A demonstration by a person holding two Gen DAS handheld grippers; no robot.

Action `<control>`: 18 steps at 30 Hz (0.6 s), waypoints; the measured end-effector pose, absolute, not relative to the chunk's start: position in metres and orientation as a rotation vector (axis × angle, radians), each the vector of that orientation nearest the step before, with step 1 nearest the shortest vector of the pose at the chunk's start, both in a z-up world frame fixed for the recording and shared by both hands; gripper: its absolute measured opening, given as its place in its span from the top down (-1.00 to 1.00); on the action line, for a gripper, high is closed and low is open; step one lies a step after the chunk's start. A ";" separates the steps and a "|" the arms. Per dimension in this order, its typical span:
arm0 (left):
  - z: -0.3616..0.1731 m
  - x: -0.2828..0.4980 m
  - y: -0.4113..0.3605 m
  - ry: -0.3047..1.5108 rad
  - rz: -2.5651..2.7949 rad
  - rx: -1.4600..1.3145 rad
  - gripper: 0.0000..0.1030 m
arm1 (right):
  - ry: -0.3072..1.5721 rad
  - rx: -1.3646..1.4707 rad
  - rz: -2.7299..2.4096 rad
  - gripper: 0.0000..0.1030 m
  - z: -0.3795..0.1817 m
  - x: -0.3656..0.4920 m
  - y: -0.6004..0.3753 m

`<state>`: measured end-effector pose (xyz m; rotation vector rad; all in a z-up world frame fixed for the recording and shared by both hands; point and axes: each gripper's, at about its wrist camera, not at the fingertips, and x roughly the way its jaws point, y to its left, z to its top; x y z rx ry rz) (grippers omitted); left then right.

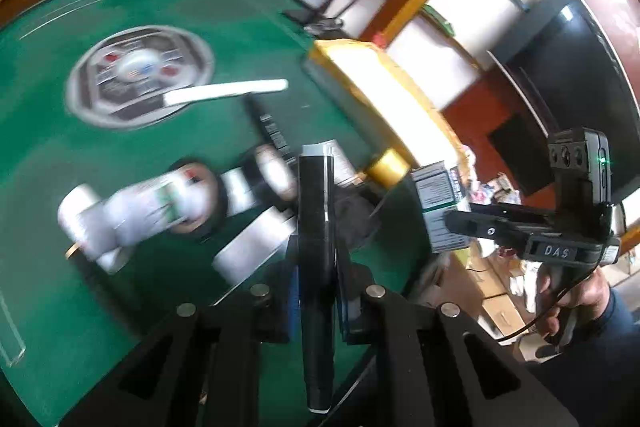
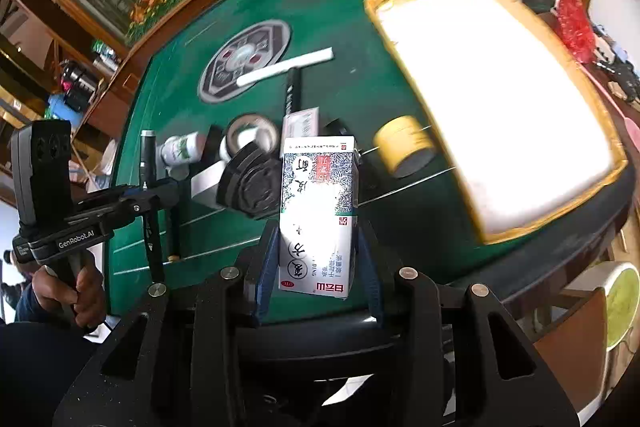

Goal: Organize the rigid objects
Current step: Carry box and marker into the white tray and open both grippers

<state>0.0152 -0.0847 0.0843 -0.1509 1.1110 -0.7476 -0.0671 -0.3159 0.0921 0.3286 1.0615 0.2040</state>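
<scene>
My left gripper (image 1: 318,259) is shut on a black pen with a silver cap (image 1: 316,227), which stands upright between the blue pads. It also shows at the left of the right wrist view, where the pen (image 2: 147,163) sticks up from the fingers. My right gripper (image 2: 318,239) is shut on a white medicine box with a green leaf print (image 2: 320,211), held above the green table (image 2: 360,95). A yellow-rimmed tray (image 2: 560,213) with a glaring white inside lies to the right.
Below on the table lie a white bottle (image 2: 182,149), a tape roll (image 2: 252,137), a black round piece (image 2: 254,187), a gold tape roll (image 2: 406,145), a long white strip (image 2: 286,67) and a second black pen (image 2: 291,93). A round console (image 2: 244,61) sits mid-table.
</scene>
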 end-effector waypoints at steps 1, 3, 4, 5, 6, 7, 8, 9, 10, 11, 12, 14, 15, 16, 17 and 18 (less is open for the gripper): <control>0.088 0.018 -0.094 1.111 -0.764 -0.149 0.73 | 1.052 0.335 0.198 0.27 0.095 -0.067 -0.322; 0.096 0.023 -0.111 1.106 -0.788 -0.148 0.73 | 1.035 0.351 0.196 0.27 0.101 -0.066 -0.336; 0.100 0.026 -0.122 1.099 -0.797 -0.144 0.73 | 1.025 0.356 0.199 0.27 0.104 -0.065 -0.344; 0.103 0.029 -0.129 1.097 -0.802 -0.143 0.73 | 1.017 0.355 0.199 0.27 0.107 -0.062 -0.351; 0.106 0.034 -0.139 1.099 -0.804 -0.148 0.73 | 1.011 0.352 0.198 0.27 0.110 -0.059 -0.358; 0.110 0.039 -0.151 1.104 -0.806 -0.163 0.73 | 1.010 0.353 0.196 0.27 0.112 -0.055 -0.367; 0.111 0.044 -0.160 1.108 -0.813 -0.175 0.73 | 1.011 0.359 0.195 0.27 0.114 -0.051 -0.375; 0.114 0.049 -0.172 1.109 -0.824 -0.187 0.73 | 1.007 0.366 0.200 0.27 0.116 -0.046 -0.386; 0.115 0.055 -0.184 1.110 -0.829 -0.192 0.73 | 1.003 0.366 0.205 0.27 0.118 -0.043 -0.392; 0.115 0.059 -0.195 1.114 -0.831 -0.195 0.73 | 1.000 0.360 0.206 0.27 0.120 -0.038 -0.400; 0.116 0.065 -0.207 1.118 -0.833 -0.202 0.73 | 0.999 0.355 0.203 0.27 0.121 -0.032 -0.410; 0.116 0.077 -0.230 1.119 -0.835 -0.229 0.73 | 1.002 0.361 0.208 0.27 0.121 -0.021 -0.427; 0.114 0.085 -0.243 1.122 -0.825 -0.239 0.73 | 1.004 0.361 0.212 0.27 0.121 -0.015 -0.432; 0.112 0.090 -0.251 1.128 -0.815 -0.246 0.73 | 1.009 0.354 0.216 0.27 0.121 -0.008 -0.439; 0.108 0.098 -0.261 1.137 -0.804 -0.263 0.73 | 1.012 0.342 0.215 0.27 0.121 0.000 -0.445; 0.104 0.103 -0.269 1.141 -0.798 -0.275 0.72 | 1.014 0.329 0.215 0.27 0.120 0.008 -0.451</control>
